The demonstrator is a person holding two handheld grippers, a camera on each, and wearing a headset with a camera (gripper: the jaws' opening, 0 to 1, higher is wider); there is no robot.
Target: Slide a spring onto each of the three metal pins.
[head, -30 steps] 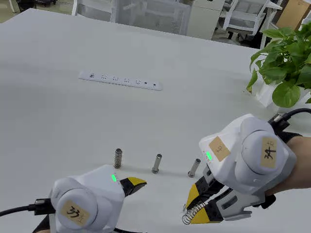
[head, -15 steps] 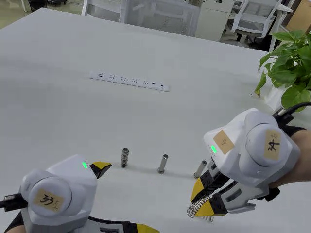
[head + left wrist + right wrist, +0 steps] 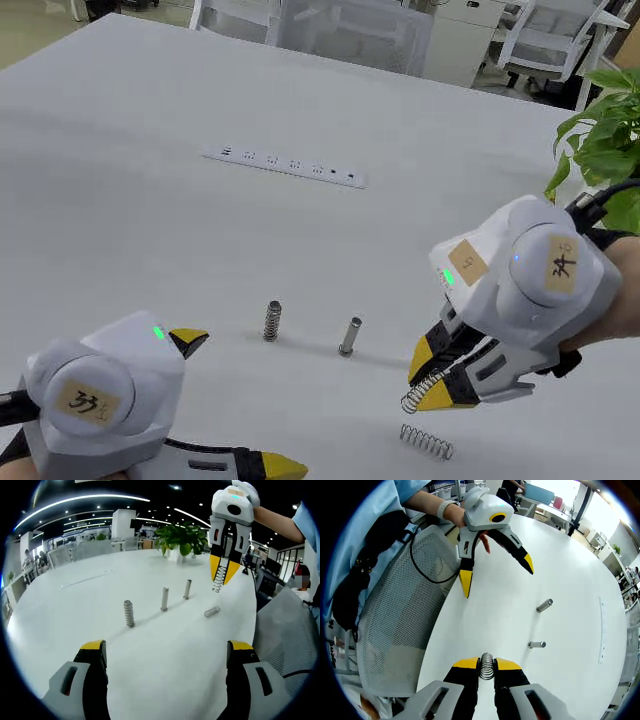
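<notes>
The right gripper (image 3: 428,378) has its jaws pressed together on a spring (image 3: 415,396). It holds this spring by the upper part, and the lower end sticks out free past the yellow tips. In the left gripper view this held spring hangs in the air above the bench (image 3: 120,200), just beside the third pin (image 3: 187,589) and higher than it, not touching it.

Three pins stand upright in one row near the near edge of the bench. The first pin (image 3: 272,320) already wears a spring around it. The middle pin (image 3: 350,336) is bare, and the third pin is bare also.

A loose spring (image 3: 427,441) lies flat on the bench between the row and the near edge, under the right gripper and near the third pin, but apart from it.

The left gripper (image 3: 235,402) hangs over the near edge with its jaws wide apart and nothing between them. The first pin is near its upper tip but does not touch it.

A power strip (image 3: 285,165) lies further in, toward the middle of the bench. A plant (image 3: 600,150) stands at the right edge.
</notes>
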